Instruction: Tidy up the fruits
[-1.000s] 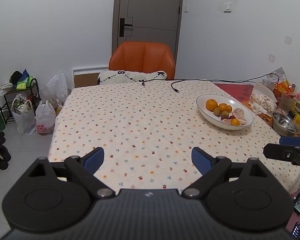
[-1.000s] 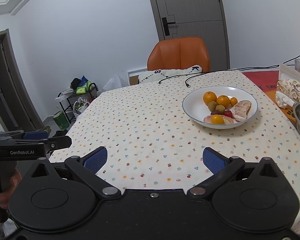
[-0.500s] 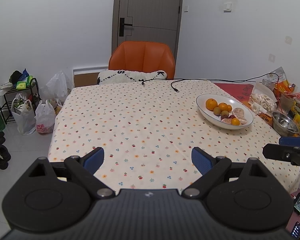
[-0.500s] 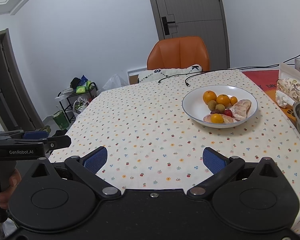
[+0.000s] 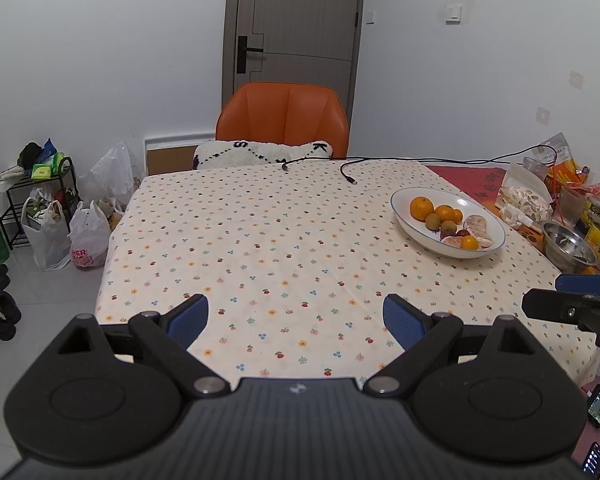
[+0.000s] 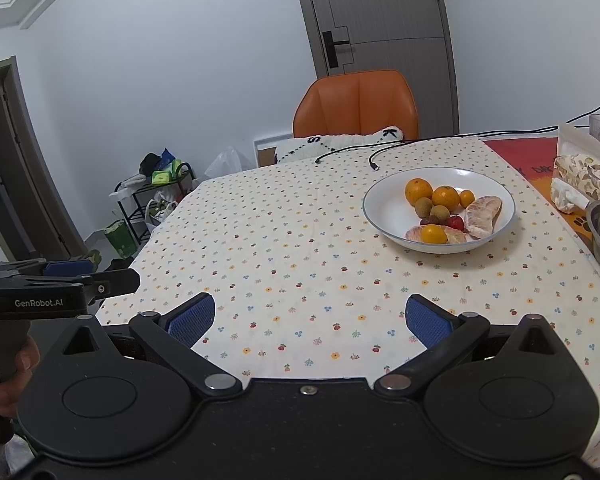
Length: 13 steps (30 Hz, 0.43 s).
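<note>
A white bowl (image 5: pixel 404 204) (image 6: pixel 384 196) stands on the right half of the flower-print tablecloth (image 5: pixel 268 240). It holds oranges (image 6: pixel 418 191), small brown fruits (image 6: pixel 424 207), a red fruit (image 6: pixel 455 222) and peeled pomelo pieces (image 6: pixel 482 216). My left gripper (image 5: pixel 296 316) is open above the table's near edge, far from the bowl, with nothing between its blue pads. My right gripper (image 6: pixel 310 316) is open too, also empty, with the bowl ahead and to its right. Each gripper shows at the other view's edge.
An orange chair (image 5: pixel 282 120) with a white cushion stands at the far side. Black cables (image 5: pixel 352 168) lie near the far edge. A steel bowl (image 5: pixel 568 244), snack bags (image 5: pixel 528 196) and packages crowd the right edge. Bags and a rack (image 5: pixel 32 200) stand on the floor at left.
Almost nothing differs; the right wrist view has crept a little closer to the table. Both grippers stay open and empty.
</note>
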### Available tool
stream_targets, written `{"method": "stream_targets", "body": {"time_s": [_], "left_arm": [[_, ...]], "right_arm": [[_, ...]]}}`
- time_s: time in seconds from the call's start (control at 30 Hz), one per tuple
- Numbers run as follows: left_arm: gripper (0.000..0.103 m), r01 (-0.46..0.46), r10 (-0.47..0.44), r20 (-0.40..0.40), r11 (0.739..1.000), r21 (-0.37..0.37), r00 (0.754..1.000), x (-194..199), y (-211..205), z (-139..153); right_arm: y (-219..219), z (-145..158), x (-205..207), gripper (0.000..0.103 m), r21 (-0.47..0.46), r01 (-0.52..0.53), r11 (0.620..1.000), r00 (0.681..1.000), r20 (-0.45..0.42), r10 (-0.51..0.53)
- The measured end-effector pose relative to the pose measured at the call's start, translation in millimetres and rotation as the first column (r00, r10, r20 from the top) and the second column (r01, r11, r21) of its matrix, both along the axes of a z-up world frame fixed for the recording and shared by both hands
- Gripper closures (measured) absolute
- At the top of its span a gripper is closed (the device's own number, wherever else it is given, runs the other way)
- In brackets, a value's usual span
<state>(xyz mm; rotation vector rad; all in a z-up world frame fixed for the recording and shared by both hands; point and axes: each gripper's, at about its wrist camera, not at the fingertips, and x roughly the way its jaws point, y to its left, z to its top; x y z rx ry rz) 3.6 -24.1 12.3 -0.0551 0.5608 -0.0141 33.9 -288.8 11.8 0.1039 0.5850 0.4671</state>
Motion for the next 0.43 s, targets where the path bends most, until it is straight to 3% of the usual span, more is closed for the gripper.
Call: {"method": "stream_targets", "body": {"time_s": [0.43], "left_arm": [[0.01,0.012,-0.012,0.01,1.0,0.0,1.0,-1.3,-3.2,0.6]], "right_arm": [[0.3,-1.4,0.6,0.0,-0.001,0.004,1.0,1.0,-0.006,-0.004]]}}
